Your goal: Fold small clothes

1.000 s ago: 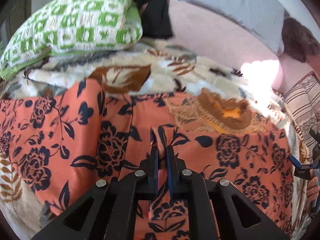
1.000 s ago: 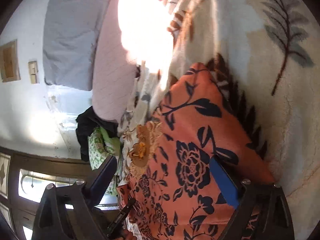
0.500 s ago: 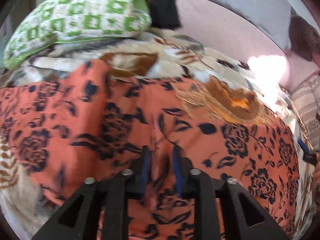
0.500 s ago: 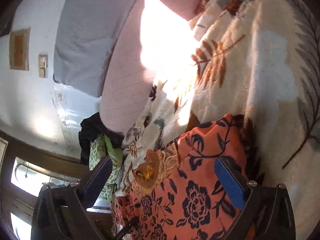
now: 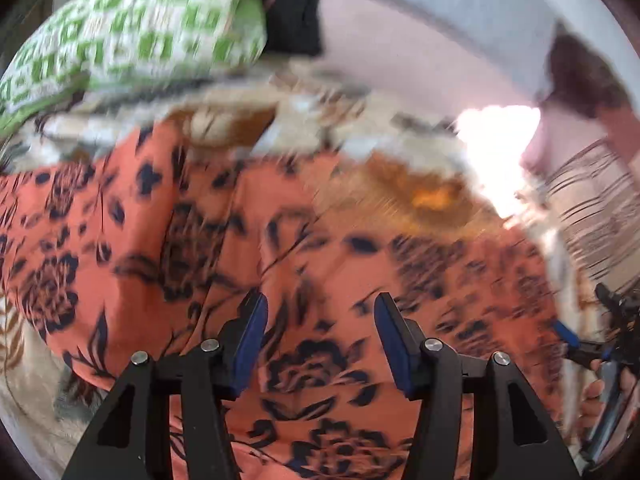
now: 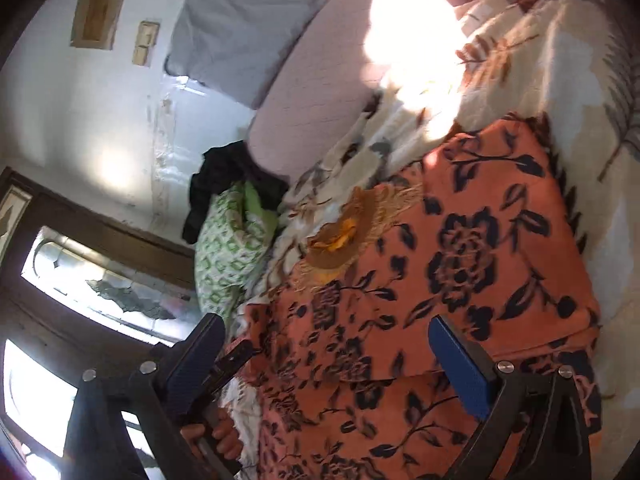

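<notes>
Garment (image 5: 304,288) spread beneath parted left tongs (image 5: 320,332)

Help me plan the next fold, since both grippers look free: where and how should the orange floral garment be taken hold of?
Probably at a corner or hem of the orange floral garment, coming in low from the side. It lies flat on the leaf-print blanket, so the middle offers only loose cloth. The left gripper, jaws just opened, and right gripper hold nothing.
</notes>
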A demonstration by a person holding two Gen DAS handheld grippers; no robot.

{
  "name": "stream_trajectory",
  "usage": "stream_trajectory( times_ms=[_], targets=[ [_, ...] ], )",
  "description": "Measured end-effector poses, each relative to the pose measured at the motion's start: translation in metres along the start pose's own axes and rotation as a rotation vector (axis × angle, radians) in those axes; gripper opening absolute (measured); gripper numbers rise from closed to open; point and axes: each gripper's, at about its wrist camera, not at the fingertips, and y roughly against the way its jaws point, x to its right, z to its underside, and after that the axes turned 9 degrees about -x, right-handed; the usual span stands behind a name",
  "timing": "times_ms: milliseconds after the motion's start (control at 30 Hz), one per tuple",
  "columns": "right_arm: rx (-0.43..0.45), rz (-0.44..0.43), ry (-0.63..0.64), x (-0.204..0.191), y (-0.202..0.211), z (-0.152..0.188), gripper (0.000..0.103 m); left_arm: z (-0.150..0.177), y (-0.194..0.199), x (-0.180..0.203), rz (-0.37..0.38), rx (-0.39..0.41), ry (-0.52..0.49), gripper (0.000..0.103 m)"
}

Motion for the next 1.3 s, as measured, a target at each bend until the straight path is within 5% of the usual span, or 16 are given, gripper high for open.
stream_trajectory(
  times_ms=[33,100,200,267,467,600,733,1033,1300],
  targets=[
    [0.019,0.072,-0.093,0.021,0.001,-0.002,0.102,0.002,-0.007,-0.003,-0.041,-0.043,0.011,0.054],
    [0.039,-0.020,-0.188,0.036,0.011,0.003,0.102,0.012,0.011,-0.013,-0.012,-0.016,0.014,0.054],
    [0.061,-0.007,-0.022,-0.005,0.039,0.023,0.103,0.038,0.071,-0.029,0.003,0.119,0.007,0.060],
    [0.071,0.003,0.060,-0.028,0.055,0.048,0.103,0.057,0.110,-0.051,0.039,0.185,0.029,0.073],
    [-0.004,-0.011,0.151,-0.047,0.065,0.153,0.103,0.103,0.160,-0.168,0.134,0.261,0.324,0.082],
    [-0.071,-0.012,0.169,-0.047,0.053,0.207,0.103,0.124,0.156,-0.261,0.246,0.255,0.604,0.082],
    [-0.111,-0.007,0.169,-0.050,0.041,0.228,0.103,0.123,0.147,-0.325,0.329,0.279,0.773,0.082],
    [-0.125,0.042,0.201,-0.067,0.024,0.219,0.103,0.050,0.104,-0.386,0.438,0.332,0.823,0.082],
    [-0.157,0.069,0.167,-0.062,-0.008,0.207,0.103,0.030,0.070,-0.410,0.398,0.367,0.876,0.080]
  ],
)
